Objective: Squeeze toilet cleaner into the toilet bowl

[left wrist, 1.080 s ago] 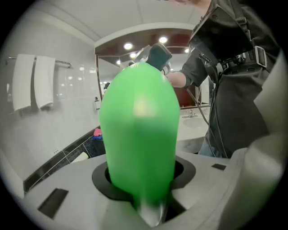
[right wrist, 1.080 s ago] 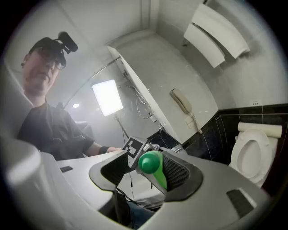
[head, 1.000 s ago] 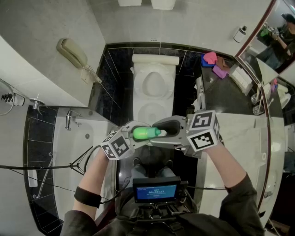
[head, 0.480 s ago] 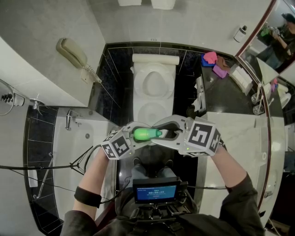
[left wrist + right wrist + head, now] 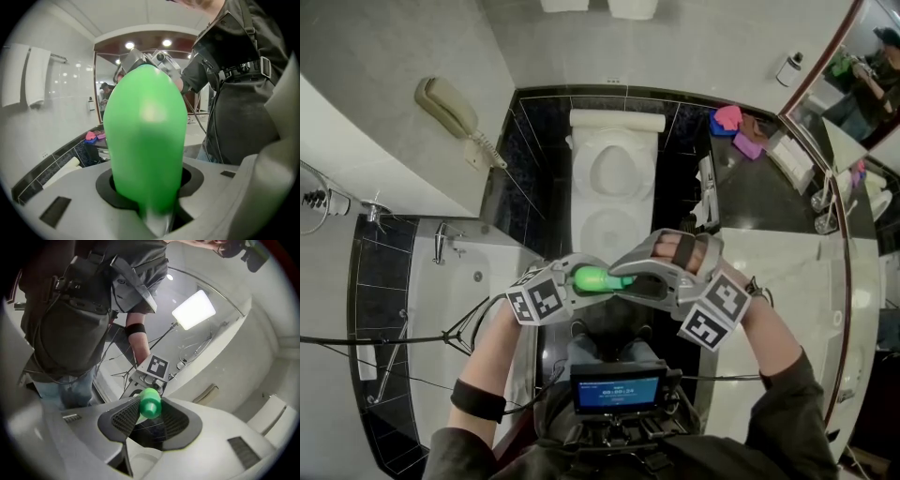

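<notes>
Head view: green bottle held level short of the toilet bowl; left gripper view: left gripper clamps its light, soft, likely slick body; right gripper view: right gripper, jaws just closed, pinches the stiff cap, probably the best twisting hold.

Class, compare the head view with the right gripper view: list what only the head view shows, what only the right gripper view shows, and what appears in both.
Only the head view: the pink and purple cloths and the marker cube on the right gripper. Only the right gripper view: a bright rectangular light and the ribbed pads of its tongs, which have just been closing, with the cap between them. Both: the green bottle held in the left gripper.
</notes>
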The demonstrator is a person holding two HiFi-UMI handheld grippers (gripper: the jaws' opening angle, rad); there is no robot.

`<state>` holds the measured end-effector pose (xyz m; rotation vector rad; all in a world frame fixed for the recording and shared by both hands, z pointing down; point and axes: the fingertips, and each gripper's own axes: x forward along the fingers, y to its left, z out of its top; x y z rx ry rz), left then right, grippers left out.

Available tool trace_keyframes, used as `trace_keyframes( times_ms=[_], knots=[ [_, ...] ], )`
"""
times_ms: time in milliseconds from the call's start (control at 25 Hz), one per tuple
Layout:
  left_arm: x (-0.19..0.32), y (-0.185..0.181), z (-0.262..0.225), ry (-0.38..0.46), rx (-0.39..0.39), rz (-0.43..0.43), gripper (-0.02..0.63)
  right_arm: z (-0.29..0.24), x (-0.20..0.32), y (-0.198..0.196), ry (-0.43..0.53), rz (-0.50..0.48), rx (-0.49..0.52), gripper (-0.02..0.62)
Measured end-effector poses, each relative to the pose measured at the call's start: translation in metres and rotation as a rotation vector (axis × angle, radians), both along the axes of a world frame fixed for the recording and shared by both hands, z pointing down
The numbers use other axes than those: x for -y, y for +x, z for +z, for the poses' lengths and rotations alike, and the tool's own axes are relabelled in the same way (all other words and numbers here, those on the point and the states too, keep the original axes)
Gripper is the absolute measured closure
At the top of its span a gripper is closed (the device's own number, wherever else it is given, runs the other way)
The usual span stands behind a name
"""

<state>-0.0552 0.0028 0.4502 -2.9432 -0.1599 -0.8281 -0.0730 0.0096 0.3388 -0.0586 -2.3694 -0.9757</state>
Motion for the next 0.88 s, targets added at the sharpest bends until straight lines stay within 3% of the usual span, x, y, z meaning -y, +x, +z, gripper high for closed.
trace_keyframes(
  times_ms=[440, 640, 880],
  knots=[
    [-0.001, 0.003, -0.007, 0.035, -0.023, 0.000, 0.425, -0.009, -0.005, 0.000, -0.066, 0.017, 0.073, 0.445],
    [-0.004, 0.004, -0.008, 0.032, -0.023, 0.011, 0.425, -0.010, -0.008, 0.001, -0.044, 0.015, 0.063, 0.444],
    [-0.006, 0.004, -0.013, 0.023, -0.053, 0.001, 0.425, -0.017, -0.005, -0.002, -0.089, 0.067, 0.125, 0.425]
  ],
)
